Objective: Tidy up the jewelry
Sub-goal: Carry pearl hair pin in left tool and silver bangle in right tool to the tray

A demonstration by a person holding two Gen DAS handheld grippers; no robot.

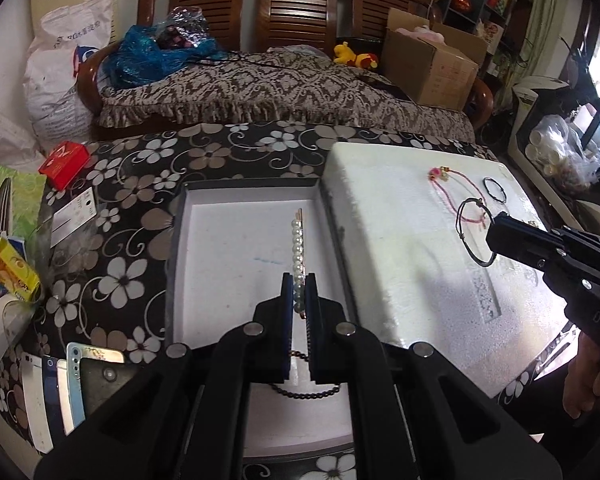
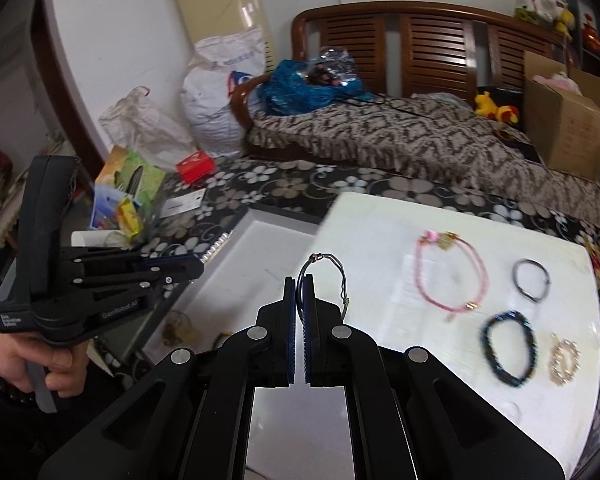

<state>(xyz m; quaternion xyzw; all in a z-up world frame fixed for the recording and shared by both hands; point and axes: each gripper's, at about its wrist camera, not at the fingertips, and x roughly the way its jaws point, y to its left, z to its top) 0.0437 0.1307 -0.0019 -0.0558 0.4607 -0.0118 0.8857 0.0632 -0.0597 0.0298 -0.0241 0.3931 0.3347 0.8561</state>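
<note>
My left gripper (image 1: 299, 280) is shut on a pearl hair clip (image 1: 297, 244) and holds it over the open white-lined box (image 1: 228, 248). A dark bead bracelet (image 1: 304, 392) lies in the box near its front. My right gripper (image 2: 299, 282) is shut on a black cord bracelet (image 2: 332, 276), lifted above the white foam board (image 2: 440, 340). It also shows in the left wrist view (image 1: 496, 232) with the cord loop (image 1: 466, 232) hanging from it. On the board lie a pink cord bracelet (image 2: 452, 276), a thin black band (image 2: 532, 280), a dark bead bracelet (image 2: 508, 348) and a gold chain (image 2: 566, 362).
The box and board sit on a flower-patterned table (image 1: 132, 248). A red box (image 1: 65, 163), a card (image 1: 74, 216), snack packs (image 1: 14, 272) and phones (image 1: 56, 392) lie at the left. A sofa (image 1: 260, 92) with a cardboard box (image 1: 432, 64) stands behind.
</note>
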